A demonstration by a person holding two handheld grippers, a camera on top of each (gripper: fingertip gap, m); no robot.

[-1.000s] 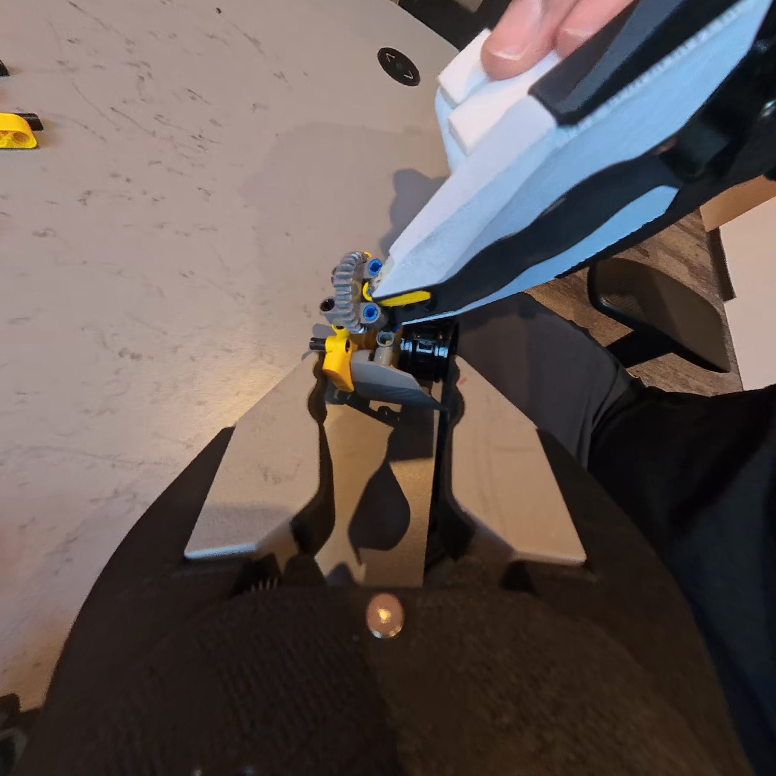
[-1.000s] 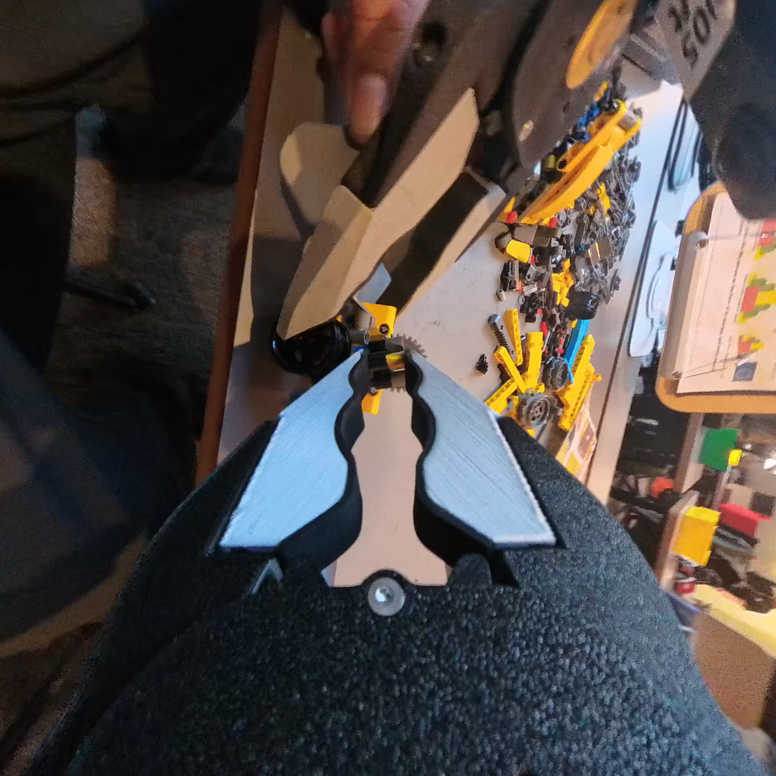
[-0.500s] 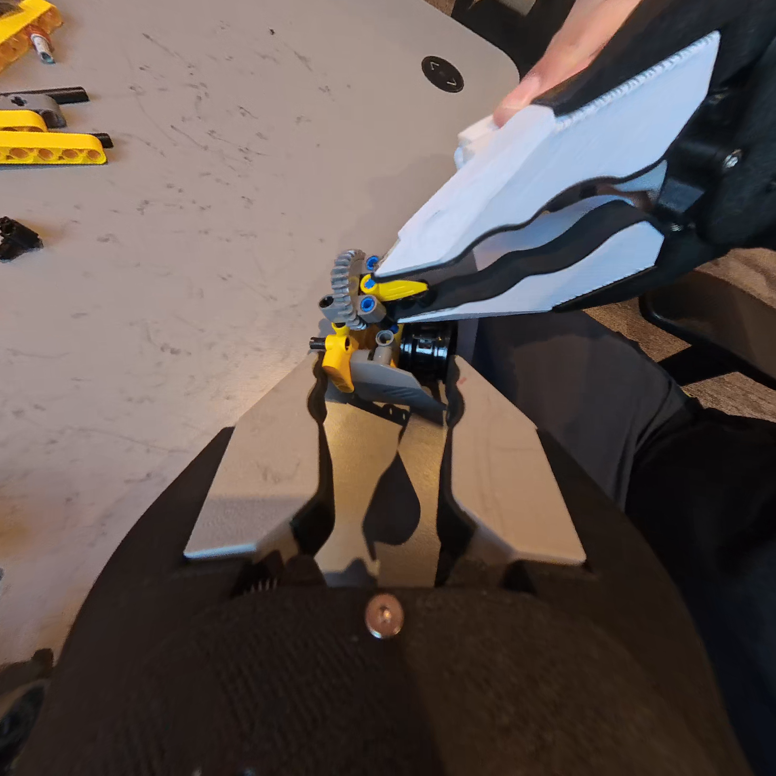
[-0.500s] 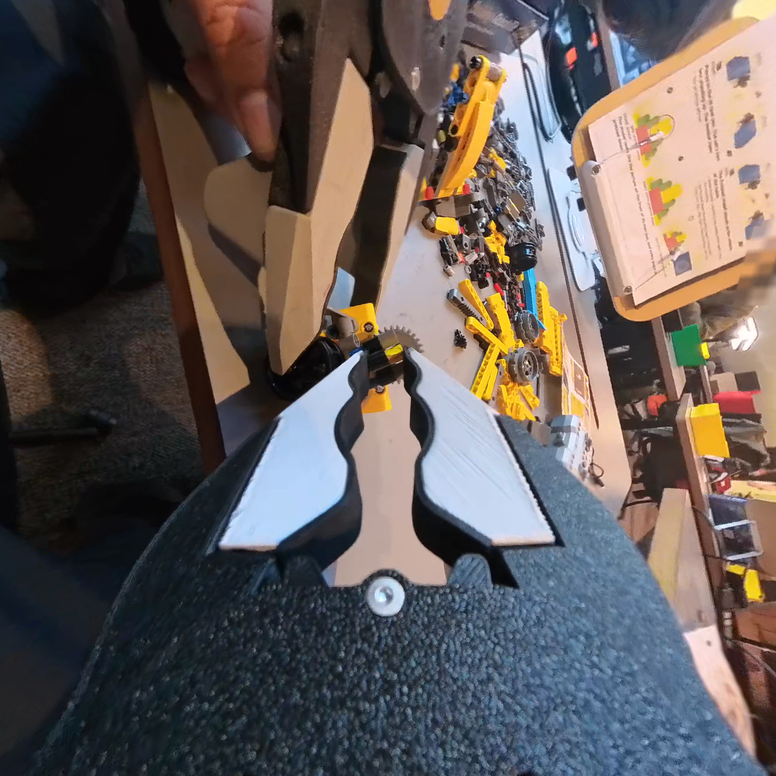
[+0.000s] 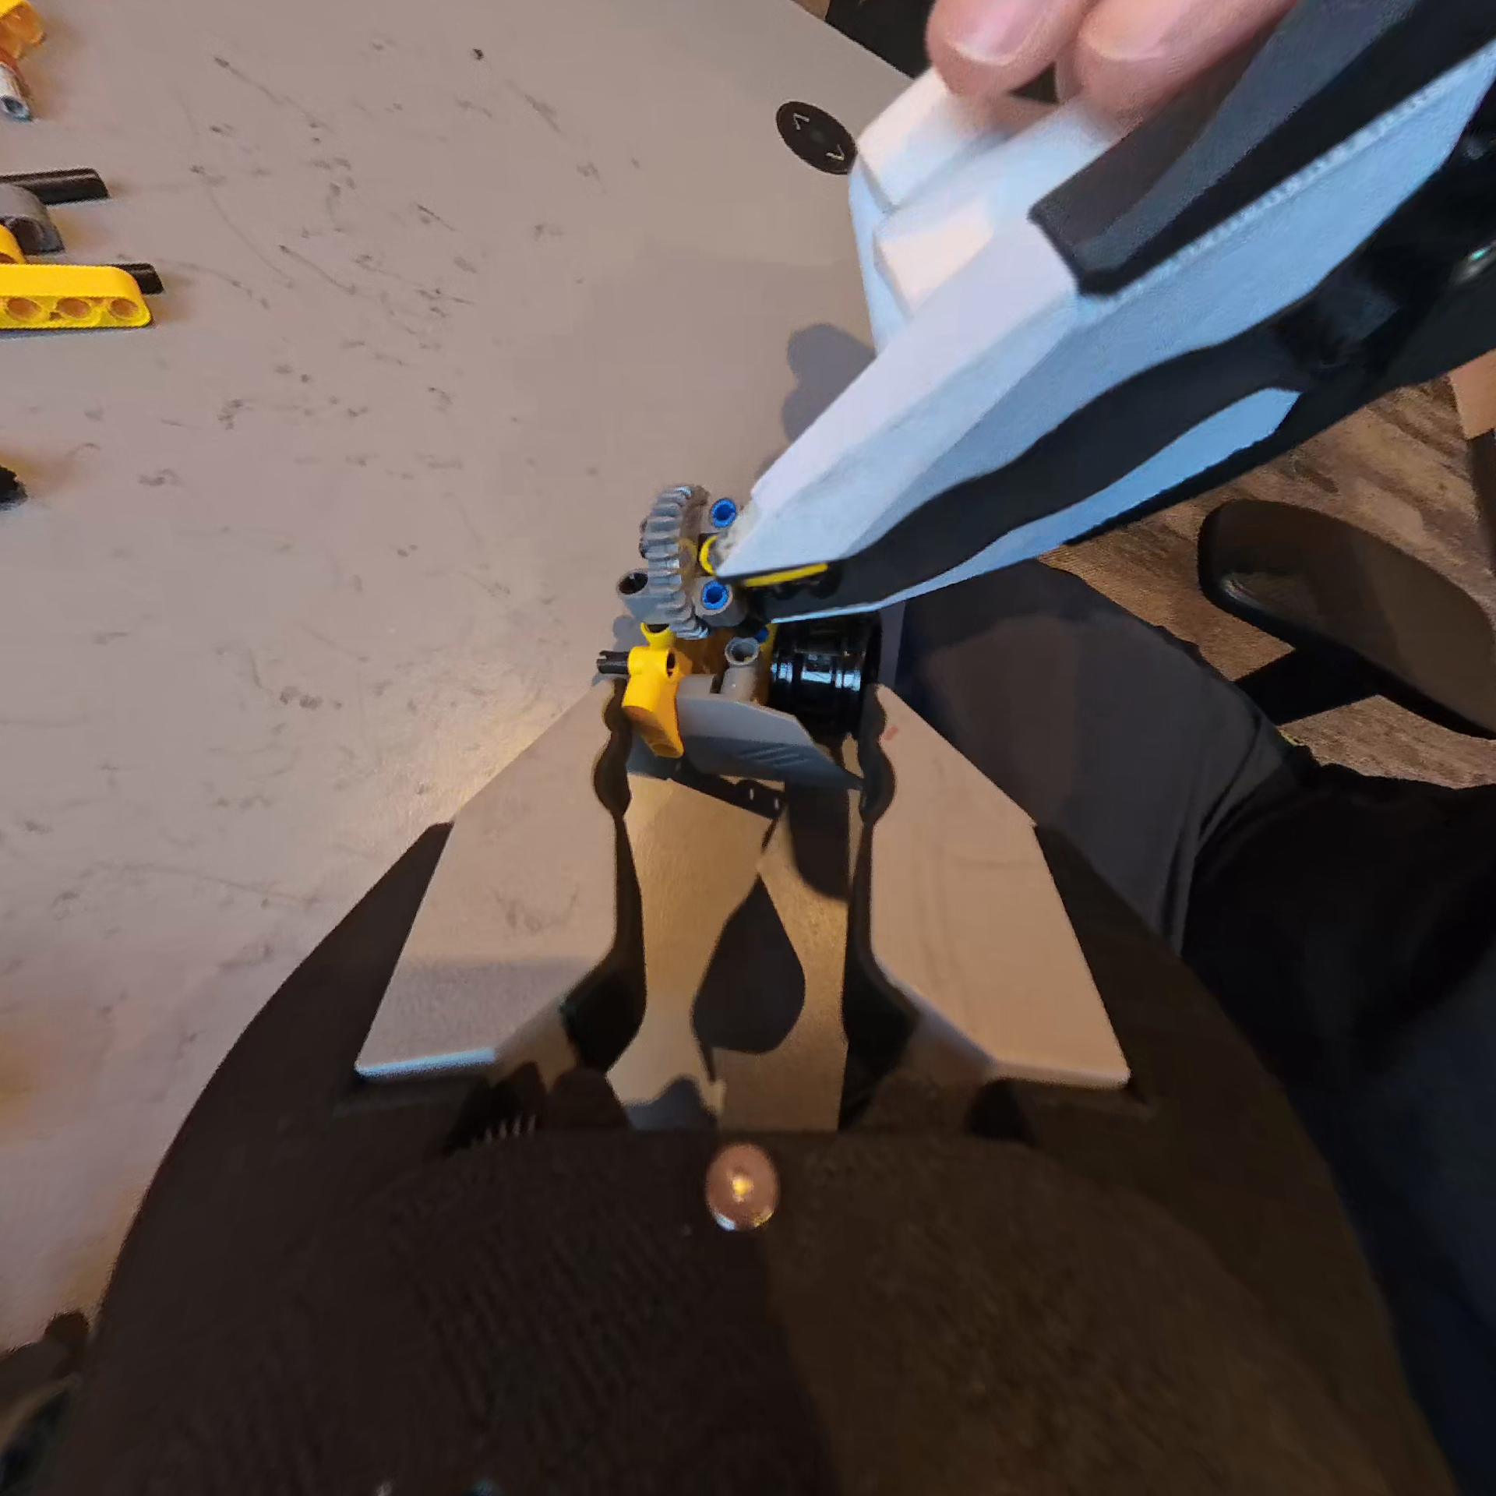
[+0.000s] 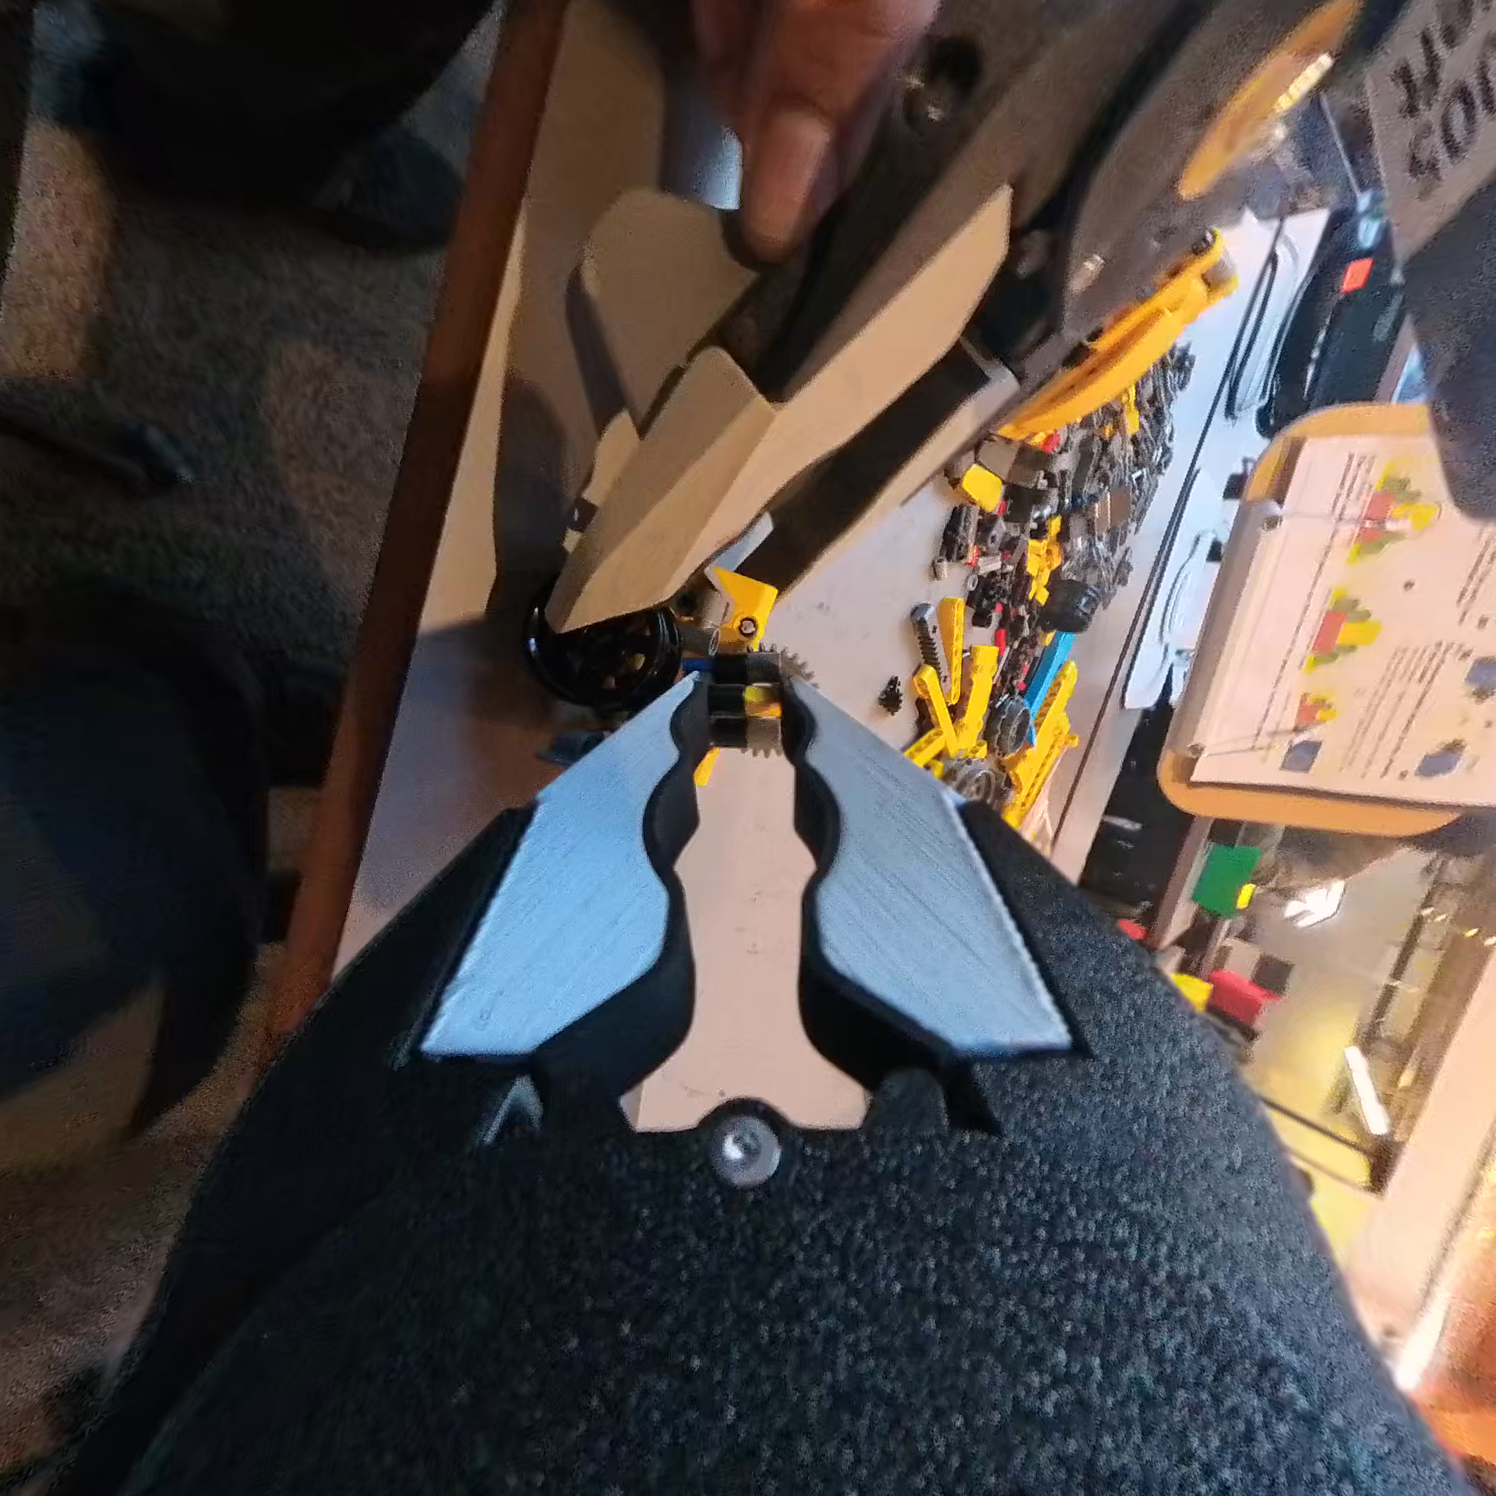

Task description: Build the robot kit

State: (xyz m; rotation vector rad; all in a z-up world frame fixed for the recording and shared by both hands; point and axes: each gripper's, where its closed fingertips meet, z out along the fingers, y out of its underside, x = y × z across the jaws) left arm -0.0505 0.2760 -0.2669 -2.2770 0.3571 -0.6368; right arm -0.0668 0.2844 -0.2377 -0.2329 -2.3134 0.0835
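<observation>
A small toy-brick assembly (image 5: 712,672) of yellow and grey parts, with a grey gear (image 5: 672,558), blue pins and a black wheel (image 5: 822,672), is held just above the pale table (image 5: 324,567) near its edge. My left gripper (image 5: 738,708) is shut on its lower part, across the grey panel and the wheel. My right gripper (image 5: 737,558) comes in from the upper right and is shut on the yellow and black part beside the gear. In the right wrist view the right gripper (image 6: 743,696) pinches that part, with the left gripper (image 6: 672,599) above and the wheel (image 6: 599,656) to the left.
A pile of loose yellow, black and blue bricks (image 6: 1012,567) lies farther along the table. A yellow beam (image 5: 73,299) lies at the left. An instruction sheet on a board (image 6: 1336,631) stands past the pile. The table edge, a person's leg (image 5: 1133,769) and a chair base (image 5: 1336,615) are at the right. Left and right tips are no more than a few centimetres apart.
Both grippers keep their hold on the assembly. The right gripper tilted flatter half a second ago and has swung back steeper; the background has shifted with the hands.
</observation>
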